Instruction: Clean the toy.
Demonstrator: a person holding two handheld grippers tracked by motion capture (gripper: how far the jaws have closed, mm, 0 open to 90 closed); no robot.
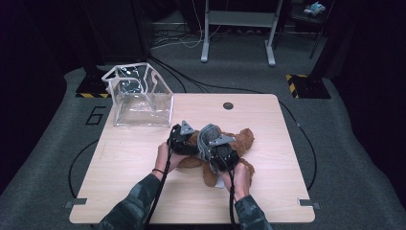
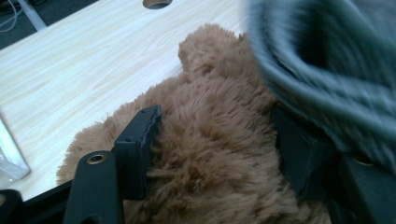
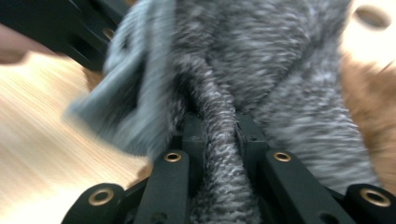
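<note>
A: We are working on the brown teddy bear [image 1: 239, 143], which is lying on its back near the middle of the table [image 1: 143, 158], on our side of the round cable hole [image 1: 228, 105]. The grey knitted garment [image 1: 207, 139] is bunched over the bear's middle, between our two tools.

B: Agreed. We are pinching a fold of that garment in the right gripper [image 3: 218, 135], its jaws almost together with the knit squeezed between the pads. The left gripper [image 2: 215, 140] is straddling the bear's furry body, jaws partway apart, fur pressing against both pads.

A: So how far along are we judging this to be?

B: Midway at best. The garment is sitting against the bear, but we cannot tell whether any limb is through it, or whether we are pulling it on or off. Most of the fur is lying bare, so the main work is looking undone.

A: The clear plastic bag [image 1: 141, 96] is standing open well beyond the bear, at the table's far left corner, nothing visible inside.

B: The views are differing usefully. The high view is giving us the layout: bear, bag, both hands. The left gripper view is showing the pads sunk in fur; the right gripper view, though blurred, is showing the knit clamped.
</note>
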